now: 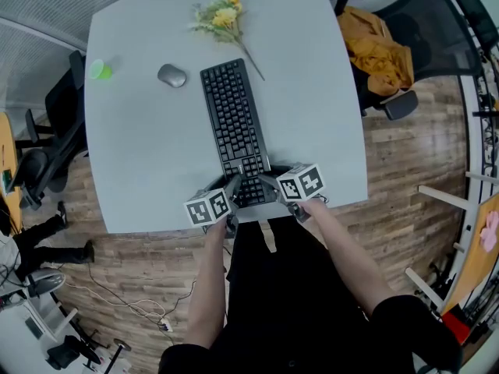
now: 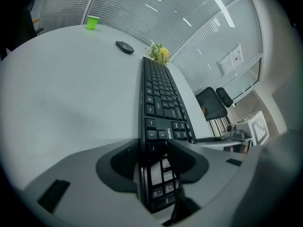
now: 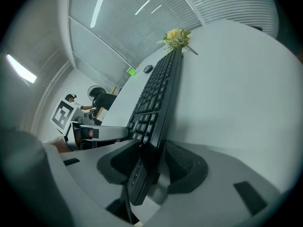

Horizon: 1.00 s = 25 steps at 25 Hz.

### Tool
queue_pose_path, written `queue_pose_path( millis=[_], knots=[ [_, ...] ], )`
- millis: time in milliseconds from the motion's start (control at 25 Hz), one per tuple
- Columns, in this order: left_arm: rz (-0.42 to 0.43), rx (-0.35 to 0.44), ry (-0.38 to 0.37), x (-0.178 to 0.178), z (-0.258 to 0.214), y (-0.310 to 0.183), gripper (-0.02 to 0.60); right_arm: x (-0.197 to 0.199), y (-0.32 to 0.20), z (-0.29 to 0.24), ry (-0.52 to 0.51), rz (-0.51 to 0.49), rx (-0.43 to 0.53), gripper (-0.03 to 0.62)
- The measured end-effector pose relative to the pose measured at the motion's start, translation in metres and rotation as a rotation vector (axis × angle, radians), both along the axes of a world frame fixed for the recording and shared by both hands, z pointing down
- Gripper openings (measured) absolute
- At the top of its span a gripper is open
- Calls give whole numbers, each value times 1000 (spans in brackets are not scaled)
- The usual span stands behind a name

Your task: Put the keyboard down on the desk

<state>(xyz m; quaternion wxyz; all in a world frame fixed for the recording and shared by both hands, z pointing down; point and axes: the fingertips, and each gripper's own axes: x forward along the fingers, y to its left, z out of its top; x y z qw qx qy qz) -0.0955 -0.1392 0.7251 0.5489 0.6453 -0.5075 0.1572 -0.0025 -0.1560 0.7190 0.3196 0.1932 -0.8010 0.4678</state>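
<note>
A black keyboard (image 1: 235, 127) lies lengthwise on the pale grey desk (image 1: 140, 146), its near end at the desk's front edge. My left gripper (image 1: 231, 191) is shut on the keyboard's near left corner, and my right gripper (image 1: 269, 184) is shut on its near right corner. In the left gripper view the keyboard (image 2: 161, 103) runs away from the left gripper (image 2: 152, 157), with its edge pinched between the pads. The right gripper view shows the keyboard (image 3: 158, 93) clamped in the right gripper (image 3: 152, 167) the same way.
A grey mouse (image 1: 172, 75), a green cup (image 1: 100, 70) and a sprig of yellow flowers (image 1: 222, 18) lie beyond the keyboard. A black office chair (image 1: 413, 45) with an orange garment stands at the right, other chairs at the left. Cables trail on the wooden floor.
</note>
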Motion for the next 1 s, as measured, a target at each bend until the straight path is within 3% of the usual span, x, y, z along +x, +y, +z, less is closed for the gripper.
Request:
queue_pose_path(
  millis=[160,320,1000],
  knots=[
    [-3,-18,-18,-1,1,1,175,3,-3,-3,7,-2,27,181],
    [-2,-27,-104,-14,-1,1,170,10,-7,-4,1,21,28,179],
    [-40,30,-104,-21,-20,5,170,25,-9,-23,-31,58,75,176]
  ],
)
